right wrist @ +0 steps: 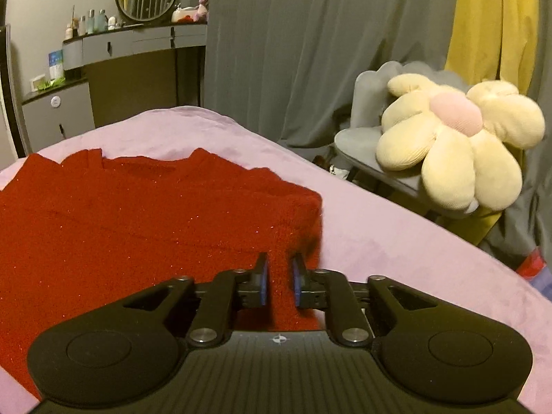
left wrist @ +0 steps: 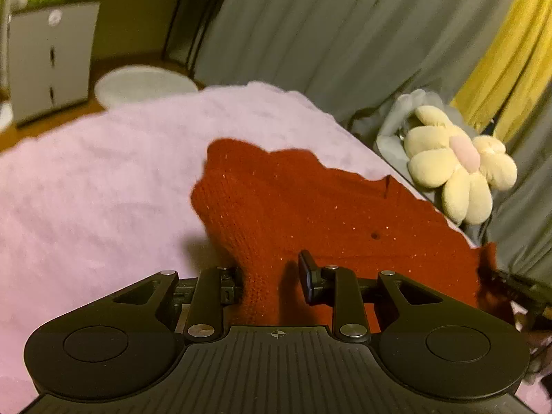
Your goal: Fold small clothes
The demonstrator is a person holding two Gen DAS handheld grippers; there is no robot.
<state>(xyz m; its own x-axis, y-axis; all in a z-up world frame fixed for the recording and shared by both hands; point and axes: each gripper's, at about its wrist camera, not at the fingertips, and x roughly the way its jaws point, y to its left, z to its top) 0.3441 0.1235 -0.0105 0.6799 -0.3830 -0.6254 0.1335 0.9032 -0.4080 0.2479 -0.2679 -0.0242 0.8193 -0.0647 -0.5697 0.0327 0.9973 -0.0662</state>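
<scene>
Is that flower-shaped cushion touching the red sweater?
Apart. In the right wrist view, the flower cushion sits on a grey chair beside the bed, with pink blanket and a gap separating it from the red sweater.

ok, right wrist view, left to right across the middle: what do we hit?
Red knit garment → bare pink bed cover → grey chair → cream flower cushion lying on it.

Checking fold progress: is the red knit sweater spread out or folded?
Mostly spread: red sweater lies across the pink bedcover, neckline visible, edges bunched at both grippers. Whether any fold exists, cannot tell.
</scene>
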